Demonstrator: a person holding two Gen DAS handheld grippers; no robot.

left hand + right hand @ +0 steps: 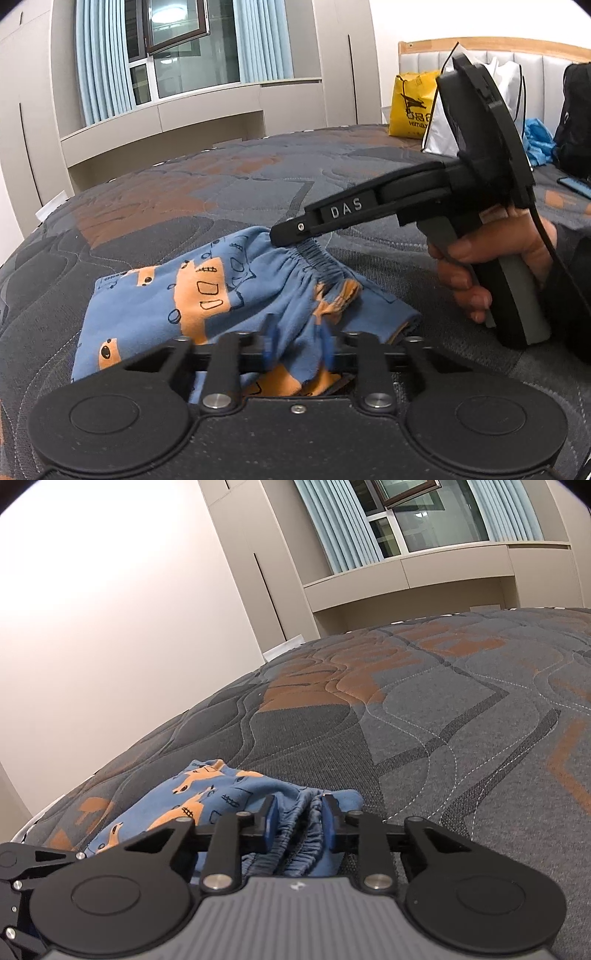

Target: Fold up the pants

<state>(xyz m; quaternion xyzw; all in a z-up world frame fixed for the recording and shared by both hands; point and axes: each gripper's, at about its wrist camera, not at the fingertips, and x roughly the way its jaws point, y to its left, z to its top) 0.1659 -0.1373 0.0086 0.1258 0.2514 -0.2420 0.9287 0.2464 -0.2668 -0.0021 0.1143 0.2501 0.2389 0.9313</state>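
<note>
The pants point(192, 295), blue with orange animal prints, lie bunched on a bed whose quilted mattress point(443, 720) is dark grey with rust-orange patches and pale wavy stitching. They sit near the mattress edge closest to both cameras.

The left claw point(297, 345) has its blue pads drawn close with a fold of the pants' fabric pinched between them. The right claw point(300, 821) stands partly apart, its pads either side of the gathered elastic waistband point(295, 842); whether they actually press the cloth cannot be told. In the left wrist view the right claw's tip rests on that waistband, and the right hand point(491, 258) wraps its grey handle.

Beyond the pants, across the mattress, stand beige built-in cabinets with a recessed shelf, and above them a window point(424, 520) flanked by pale blue curtains point(99, 62). Toward the padded headboard point(517, 62), right of the pants, a yellow shopping bag point(410, 105) and a white bag point(439, 129) sit on the bed, with crumpled blue plastic just past them.
</note>
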